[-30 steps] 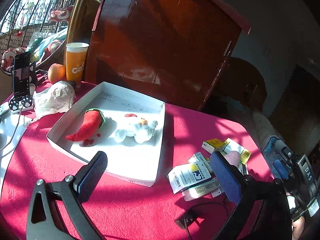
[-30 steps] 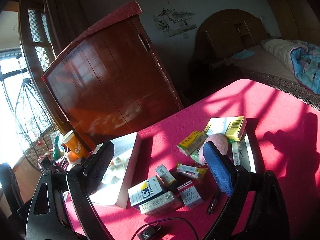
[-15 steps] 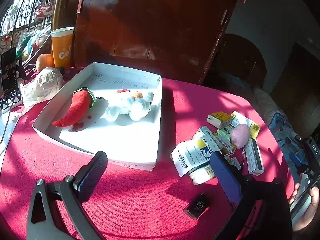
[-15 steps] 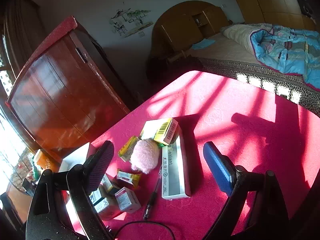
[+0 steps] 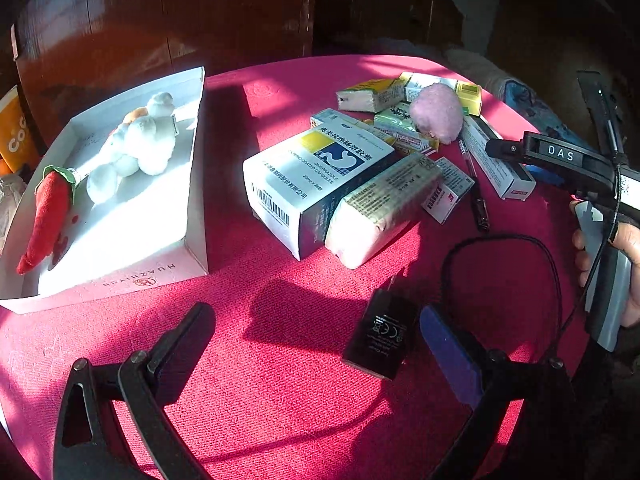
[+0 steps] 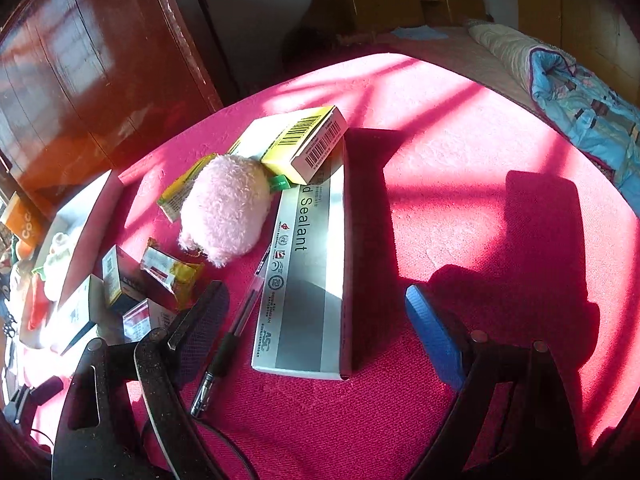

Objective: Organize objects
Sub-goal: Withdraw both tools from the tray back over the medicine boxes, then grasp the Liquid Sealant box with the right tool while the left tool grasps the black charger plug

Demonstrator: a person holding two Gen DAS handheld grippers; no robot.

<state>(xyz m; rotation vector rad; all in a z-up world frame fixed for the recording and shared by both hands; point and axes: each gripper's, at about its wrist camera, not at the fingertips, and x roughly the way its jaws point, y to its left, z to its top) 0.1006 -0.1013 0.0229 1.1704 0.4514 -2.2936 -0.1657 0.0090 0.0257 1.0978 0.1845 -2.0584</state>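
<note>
Lying at the far left of the left wrist view, a white box lid (image 5: 192, 184) rests on the pink-clothed counter (image 5: 280, 380) and holds a red chili plush (image 5: 48, 216) and a white plush toy (image 5: 136, 148), side by side. An orange paper cup (image 5: 12, 132) stands behind its left corner. To the right of the lid, apart from it, sits the heap of loose things: a white and blue omeprazole box (image 5: 308, 184), a pale wrapped pack (image 5: 380, 208) touching its right side, small medicine boxes, a pink plush ball (image 5: 436, 112) on top toward the back, a black pen (image 5: 476, 192) and a long sealant box (image 5: 496, 160). A black charger (image 5: 380, 336) lies nearer, its cable looping to the right. The left claw (image 5: 316, 344) hangs over bare cloth with its jaws wide and nothing between them, the blue pad just beside the charger. At the right edge a hand (image 5: 616, 264) grips the handle of the other tool.

From the right wrist view, the pink plush ball (image 6: 224, 212) leans on a yellow barcode box (image 6: 308, 144), which rests on the far end of the sealant box (image 6: 308, 276). The black pen (image 6: 228, 340) lies along that box's left side. The right claw (image 6: 316, 304) stands wide, empty, its jaws either side of the sealant box's near end, not touching it.
</note>
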